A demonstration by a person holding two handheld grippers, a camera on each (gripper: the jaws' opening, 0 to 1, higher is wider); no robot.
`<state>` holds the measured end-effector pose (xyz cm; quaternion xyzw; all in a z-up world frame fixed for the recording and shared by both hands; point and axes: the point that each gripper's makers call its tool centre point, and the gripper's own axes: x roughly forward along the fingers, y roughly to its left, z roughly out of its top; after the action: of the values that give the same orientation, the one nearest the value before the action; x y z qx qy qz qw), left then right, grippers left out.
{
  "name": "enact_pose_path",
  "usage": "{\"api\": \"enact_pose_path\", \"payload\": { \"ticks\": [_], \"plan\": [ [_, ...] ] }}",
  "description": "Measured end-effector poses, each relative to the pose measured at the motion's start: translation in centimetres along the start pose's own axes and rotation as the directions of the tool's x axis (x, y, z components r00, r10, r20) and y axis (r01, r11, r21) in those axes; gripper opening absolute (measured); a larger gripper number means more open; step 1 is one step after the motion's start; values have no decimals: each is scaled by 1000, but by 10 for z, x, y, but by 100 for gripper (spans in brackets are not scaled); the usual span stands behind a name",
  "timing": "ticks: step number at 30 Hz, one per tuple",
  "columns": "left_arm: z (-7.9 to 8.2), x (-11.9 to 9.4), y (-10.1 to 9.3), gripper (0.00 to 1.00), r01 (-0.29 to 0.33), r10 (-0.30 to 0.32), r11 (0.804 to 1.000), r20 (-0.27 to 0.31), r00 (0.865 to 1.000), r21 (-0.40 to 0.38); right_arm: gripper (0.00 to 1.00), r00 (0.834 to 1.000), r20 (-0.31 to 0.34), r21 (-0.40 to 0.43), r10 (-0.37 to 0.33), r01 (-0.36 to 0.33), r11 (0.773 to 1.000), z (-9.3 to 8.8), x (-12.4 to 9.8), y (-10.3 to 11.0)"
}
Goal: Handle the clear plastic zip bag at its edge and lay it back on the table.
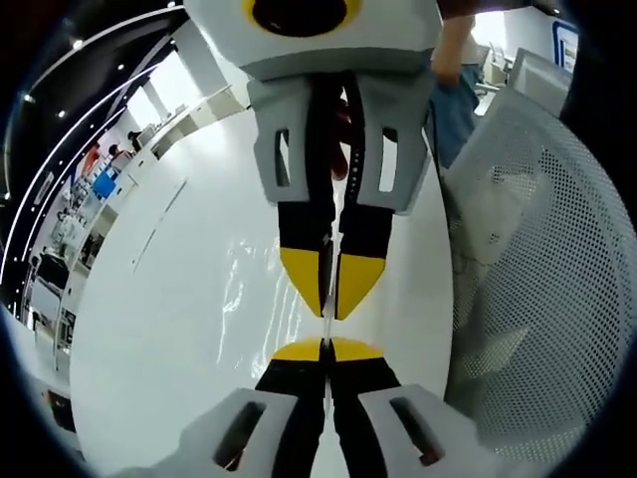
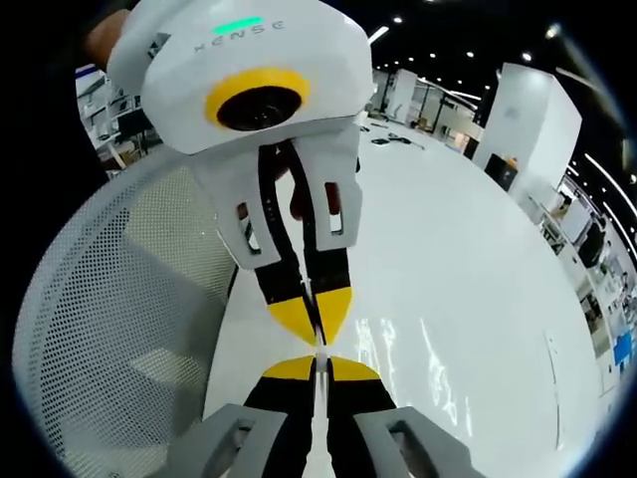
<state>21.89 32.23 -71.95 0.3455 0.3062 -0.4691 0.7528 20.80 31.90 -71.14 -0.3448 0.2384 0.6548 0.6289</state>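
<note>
Two grippers are seen tip to tip in the left gripper view. The left gripper rises from the bottom edge with its yellow-tipped jaws drawn close together, and a thin clear edge is caught between them. That edge belongs to the clear plastic zip bag, which is spread as a glossy, wrinkled film over the white table, just left of the jaws. The right gripper comes down from the top of this view, its jaws also nearly closed on the same edge, so that the two pairs of tips almost touch. A white perforated basket stands close on the right side of the jaws, its wall curving beside them. Bare tabletop is left open to the left of the bag, as far as the table's far edge. A person is partly visible at the top right.

Seen from the right gripper view, the right gripper rises from the bottom with its jaws pinched narrow on the thin edge of the bag, whose shiny folds lie on the table to the right. The left gripper hangs from above, its jaws likewise nearly shut on the edge. The basket curves close along the left side. Wide bare tabletop lies to the right.
</note>
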Motion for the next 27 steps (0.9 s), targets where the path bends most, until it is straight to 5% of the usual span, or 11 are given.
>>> {"api": "enact_pose_path", "payload": {
  "ticks": [27],
  "plan": [
    [-10, -2, 4, 0, -7, 7, 999, -20, 1000, -31, 0, 999, -47, 13, -12, 13, 1000, -31, -12, -6]
  ]
}}
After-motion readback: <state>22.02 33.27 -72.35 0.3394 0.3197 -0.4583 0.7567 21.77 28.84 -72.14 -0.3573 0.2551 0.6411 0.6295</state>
